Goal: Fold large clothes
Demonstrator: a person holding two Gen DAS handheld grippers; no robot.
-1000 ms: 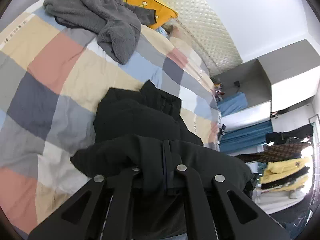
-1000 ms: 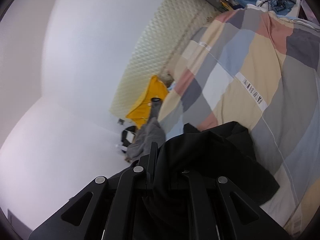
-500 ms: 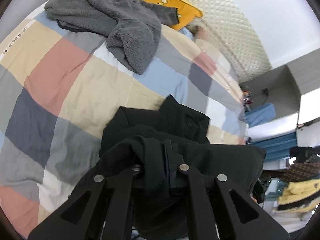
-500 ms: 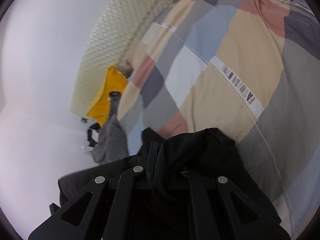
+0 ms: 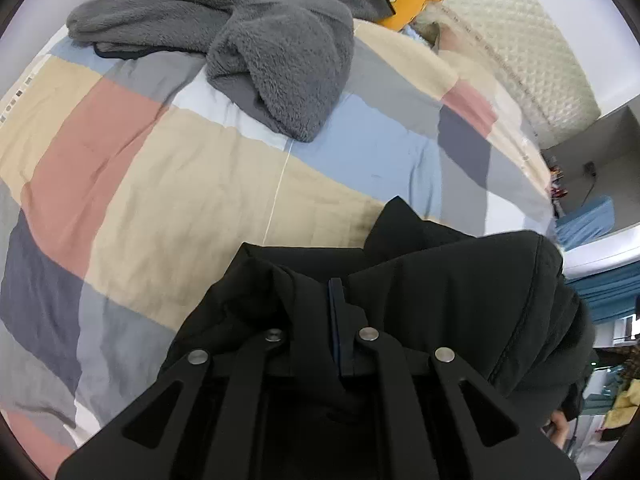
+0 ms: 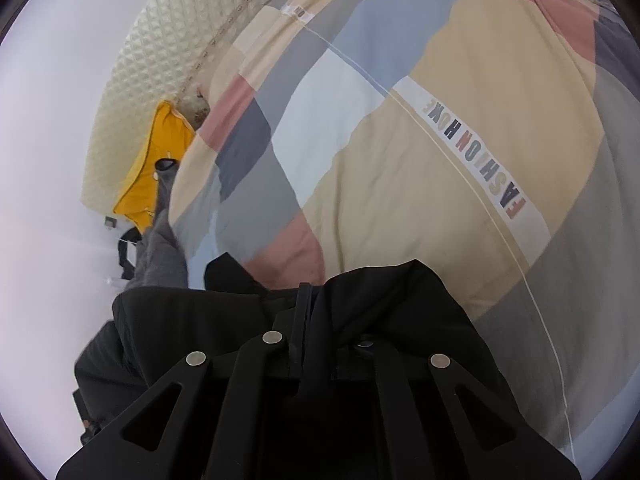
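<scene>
Two close wrist views over bed point(image 5: 200, 184)

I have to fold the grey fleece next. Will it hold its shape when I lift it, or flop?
The grey fleece lies crumpled in soft folds on the quilt, so it will probably flop and drape. Its thick pile looks bulky rather than heavy, I'd guess. The fuzzy surface should grip well, not slip.

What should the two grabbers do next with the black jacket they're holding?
Probably lower it onto the bed and spread it flat. Both the left gripper and right gripper are pinched on the black jacket, which hangs bunched above the patchwork quilt. The quilt ahead looks bare up to the grey fleece, so there seems room to lay it out before folding.
</scene>
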